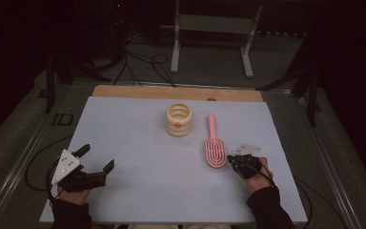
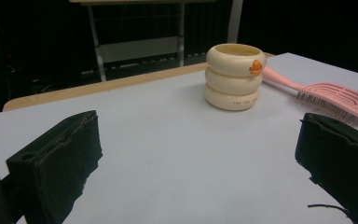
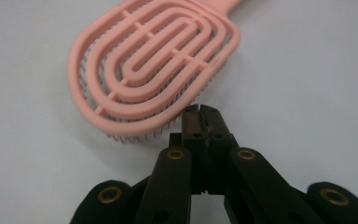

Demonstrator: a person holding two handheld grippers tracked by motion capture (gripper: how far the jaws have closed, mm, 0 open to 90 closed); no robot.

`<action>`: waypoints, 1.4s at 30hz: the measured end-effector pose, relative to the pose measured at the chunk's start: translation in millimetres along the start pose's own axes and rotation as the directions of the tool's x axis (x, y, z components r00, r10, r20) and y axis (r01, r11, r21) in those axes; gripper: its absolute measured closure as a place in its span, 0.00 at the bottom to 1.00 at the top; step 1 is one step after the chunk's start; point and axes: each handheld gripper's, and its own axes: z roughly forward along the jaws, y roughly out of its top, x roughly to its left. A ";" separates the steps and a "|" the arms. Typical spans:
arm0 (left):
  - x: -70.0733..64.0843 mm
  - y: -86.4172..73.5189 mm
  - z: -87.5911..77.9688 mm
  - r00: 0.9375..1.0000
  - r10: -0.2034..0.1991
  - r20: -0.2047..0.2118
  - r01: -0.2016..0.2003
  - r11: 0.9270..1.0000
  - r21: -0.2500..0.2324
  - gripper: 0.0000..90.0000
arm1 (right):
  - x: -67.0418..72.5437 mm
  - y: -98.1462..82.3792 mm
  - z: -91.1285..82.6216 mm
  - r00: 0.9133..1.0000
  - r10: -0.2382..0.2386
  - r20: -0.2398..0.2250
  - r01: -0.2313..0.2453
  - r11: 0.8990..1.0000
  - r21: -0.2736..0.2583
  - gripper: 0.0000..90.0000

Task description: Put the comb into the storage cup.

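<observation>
Right gripper (image 3: 200,111) lower centre, jaws together, empty, tips beside pink hairbrush (image 3: 151,60) head edge; risk: nudges brush away. Left gripper (image 1: 94,160) jaws apart.

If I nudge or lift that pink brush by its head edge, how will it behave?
The pink brush lies bristles down, so a nudge from the shut right gripper will probably make it drag or pivot rather than glide. Its open slotted head suggests light, fairly stiff plastic. Lifted by the head, the long handle would likely droop.
</observation>
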 end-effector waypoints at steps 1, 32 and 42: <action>-0.1 -0.1 0.3 1.000 -0.001 0.000 0.001 1.000 0.001 0.01 | 1.1 0.4 -0.2 1.000 -0.006 -0.002 0.006 1.000 -0.001 1.00; -0.4 -0.4 1.0 1.000 0.002 0.002 -0.002 1.000 0.004 0.01 | 53.3 54.8 35.5 0.987 -0.119 -0.104 0.118 0.993 -0.017 1.00; -0.3 -0.6 1.2 1.000 0.006 0.004 -0.006 1.000 0.008 0.01 | 53.8 62.7 47.2 0.990 -0.105 -0.098 0.104 0.994 -0.013 1.00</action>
